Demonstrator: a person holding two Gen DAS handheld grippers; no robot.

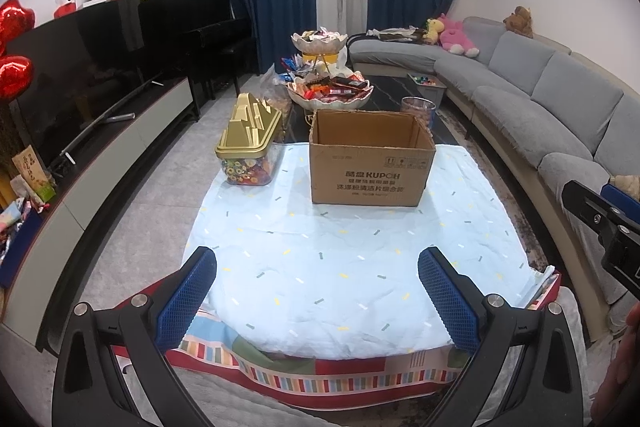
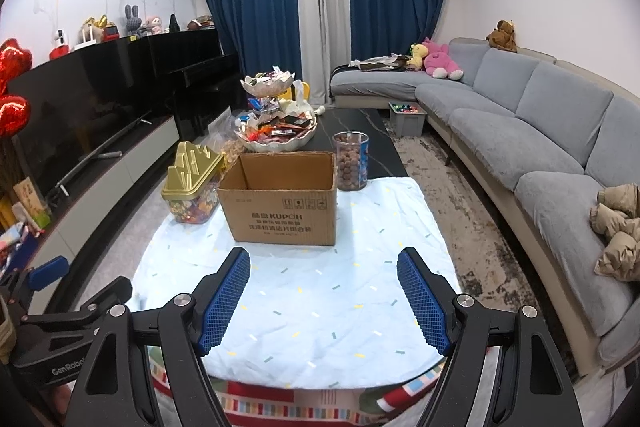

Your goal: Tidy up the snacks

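An open, empty cardboard box (image 1: pixel 372 163) (image 2: pixel 282 207) stands on the pale blue cloth (image 1: pixel 340 259) (image 2: pixel 304 291). To its left is a clear candy jar with a gold lid (image 1: pixel 250 143) (image 2: pixel 192 183). Behind the box a two-tier shell-shaped dish (image 1: pixel 330 93) (image 2: pixel 276 135) holds wrapped snacks, and a clear jar of brown balls (image 1: pixel 418 109) (image 2: pixel 351 161) stands to the right. My left gripper (image 1: pixel 318 267) and right gripper (image 2: pixel 323 263) are both open over the cloth's near part, short of the box, with nothing between the blue pads.
A grey sofa (image 1: pixel 540 99) (image 2: pixel 540 131) curves along the right, with plush toys at its far end. A black TV and cabinet (image 1: pixel 100 79) (image 2: pixel 92 107) line the left. The dark coffee table (image 2: pixel 360 131) carries the snacks. A small grey bin (image 2: pixel 408 119) sits on the floor.
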